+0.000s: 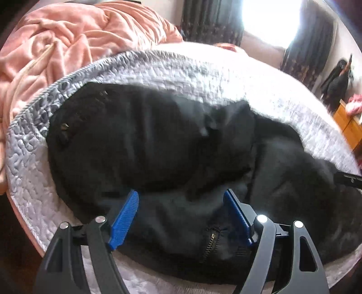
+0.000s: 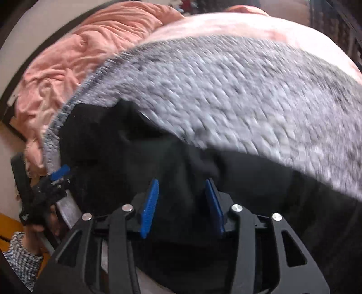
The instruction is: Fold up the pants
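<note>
Black pants (image 1: 147, 140) lie crumpled across a grey quilted bed cover (image 1: 181, 72), with a zip (image 1: 211, 239) showing near the front. My left gripper (image 1: 181, 193) hovers over the near part of the pants, blue pads wide apart and gripping nothing. In the right wrist view the pants (image 2: 108, 144) bunch up at the cover's (image 2: 226, 101) near edge. My right gripper (image 2: 182, 182) stands partly open with a hump of black fabric between its pads, which do not seem to press on it. The left gripper's blue pad (image 2: 58, 171) shows at the left, held by a hand (image 2: 34, 221).
A rumpled pink blanket (image 1: 67, 34) is heaped at the far left of the bed (image 2: 90, 45). A bright window (image 1: 271, 18) with dark curtains is beyond the bed. Wooden furniture (image 1: 348, 122) stands at the right. A dark bar (image 1: 348, 178) enters from the right edge.
</note>
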The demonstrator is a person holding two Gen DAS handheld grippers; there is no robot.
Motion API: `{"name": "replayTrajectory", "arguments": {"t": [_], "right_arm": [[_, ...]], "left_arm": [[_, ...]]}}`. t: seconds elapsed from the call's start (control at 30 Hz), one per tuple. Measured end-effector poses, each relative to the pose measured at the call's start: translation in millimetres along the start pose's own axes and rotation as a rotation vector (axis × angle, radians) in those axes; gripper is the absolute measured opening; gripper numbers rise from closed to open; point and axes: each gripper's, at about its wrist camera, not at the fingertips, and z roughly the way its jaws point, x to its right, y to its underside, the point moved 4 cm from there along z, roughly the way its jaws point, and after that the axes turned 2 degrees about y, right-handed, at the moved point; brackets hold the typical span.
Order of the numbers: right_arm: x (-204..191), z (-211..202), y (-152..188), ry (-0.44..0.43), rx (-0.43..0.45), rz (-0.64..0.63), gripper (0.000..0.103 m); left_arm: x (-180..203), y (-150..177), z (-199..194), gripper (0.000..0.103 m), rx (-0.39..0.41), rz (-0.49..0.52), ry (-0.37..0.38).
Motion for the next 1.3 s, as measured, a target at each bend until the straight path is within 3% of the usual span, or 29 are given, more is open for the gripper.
{"name": "replayTrajectory", "arguments": {"t": [0.03, 0.17, 0.23, 0.43, 0.5, 0.57, 0.7, 0.93, 1.1, 1.2, 1.27, 1.3], "right_arm": [[5, 8, 5, 0.008, -0.019, 0.021, 0.042], [18, 33, 4, 0.000, -0.023, 0.086, 0.040], [15, 23, 2, -0.007, -0.006, 0.089, 0.040], [7, -38, 35, -0.073, 0.066, 0.104, 0.049], [5, -53, 56, -0.077, 0.084, 0.119, 0.049], [6, -57, 75, -0.093, 0.085, 0.161, 0.050], [11, -39, 98, -0.111, 0.027, 0.234, 0.050], [0, -21, 104, -0.069, -0.012, 0.203, 0.050], [3, -17, 106, -0.070, -0.022, 0.215, 0.049], [4, -16, 107, -0.070, -0.027, 0.220, 0.049], [4, -16, 107, -0.069, -0.029, 0.218, 0.051], [3, -16, 107, -0.070, -0.029, 0.217, 0.052]], "left_arm": [[3, 5, 15, 0.079, -0.039, 0.001, -0.006], [11, 9, 26, 0.084, -0.019, 0.052, -0.044], [10, 7, 19, 0.084, -0.043, 0.017, 0.010], [-37, 6, -25, 0.084, -0.064, -0.123, 0.087], [-66, 10, -30, 0.082, -0.101, -0.238, 0.143], [-90, 12, -30, 0.075, -0.121, -0.364, 0.223], [-97, 16, -19, 0.073, -0.174, -0.507, 0.354], [-90, 33, 3, 0.066, -0.230, -0.592, 0.435], [-95, 28, 17, 0.059, -0.225, -0.645, 0.443], [-99, 33, 20, 0.039, -0.238, -0.673, 0.383], [-101, 36, 13, 0.009, -0.220, -0.641, 0.310], [-103, 38, 10, 0.007, -0.206, -0.646, 0.311]]}}
